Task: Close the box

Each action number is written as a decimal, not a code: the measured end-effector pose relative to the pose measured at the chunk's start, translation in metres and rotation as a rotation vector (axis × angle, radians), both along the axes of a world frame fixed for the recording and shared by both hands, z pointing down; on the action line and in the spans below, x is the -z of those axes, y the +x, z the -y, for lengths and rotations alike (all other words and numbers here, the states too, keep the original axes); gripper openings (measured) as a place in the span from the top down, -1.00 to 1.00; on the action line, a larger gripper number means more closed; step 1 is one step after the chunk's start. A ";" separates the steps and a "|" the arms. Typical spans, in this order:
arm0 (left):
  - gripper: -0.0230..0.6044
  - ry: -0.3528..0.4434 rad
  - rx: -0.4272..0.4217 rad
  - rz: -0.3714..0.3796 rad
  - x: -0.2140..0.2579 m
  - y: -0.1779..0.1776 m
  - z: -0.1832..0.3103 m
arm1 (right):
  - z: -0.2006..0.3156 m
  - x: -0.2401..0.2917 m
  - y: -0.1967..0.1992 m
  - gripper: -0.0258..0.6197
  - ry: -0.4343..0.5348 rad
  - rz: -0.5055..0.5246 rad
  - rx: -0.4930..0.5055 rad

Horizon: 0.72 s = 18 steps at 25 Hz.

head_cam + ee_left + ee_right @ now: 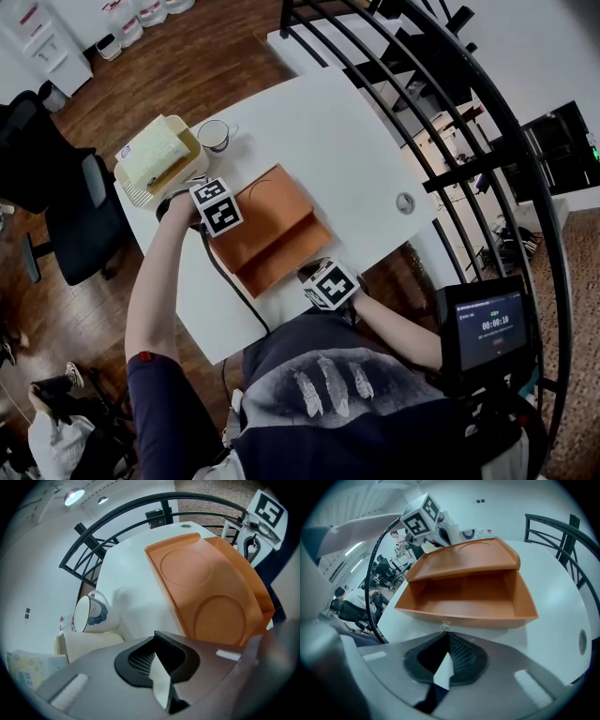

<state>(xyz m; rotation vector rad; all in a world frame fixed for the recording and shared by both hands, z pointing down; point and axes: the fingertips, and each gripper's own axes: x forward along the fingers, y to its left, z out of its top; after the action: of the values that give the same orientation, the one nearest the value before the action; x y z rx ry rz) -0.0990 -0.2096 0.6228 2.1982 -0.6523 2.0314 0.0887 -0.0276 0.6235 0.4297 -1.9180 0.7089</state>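
An orange box (281, 258) lies on the white table (319, 122) with its lid (267, 211) raised part way over the empty tray (464, 602). My left gripper (228, 221) is at the lid's far left side, behind it, jaws shut and empty (161, 677); the lid's embossed top (206, 583) fills that view. My right gripper (323, 277) sits at the tray's near front wall, jaws shut (443, 667), just short of a small clasp (444, 624). The lid (464, 557) slants above the tray.
A patterned cup (214, 136) and a cream basket (155, 155) holding yellow cloth stand just left of the box. A round grommet (405, 202) is set in the table at right. A black railing (469, 141) curves behind; an office chair (66, 216) stands left.
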 end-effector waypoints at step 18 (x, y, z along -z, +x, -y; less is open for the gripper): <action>0.88 0.006 -0.022 0.009 0.002 0.000 -0.002 | 0.007 0.003 -0.007 0.91 0.017 0.014 -0.006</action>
<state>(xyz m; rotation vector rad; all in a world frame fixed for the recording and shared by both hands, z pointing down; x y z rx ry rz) -0.0985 -0.2081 0.6213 2.2107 -0.6380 2.0533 0.0819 -0.0342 0.6208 0.4422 -1.9378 0.7023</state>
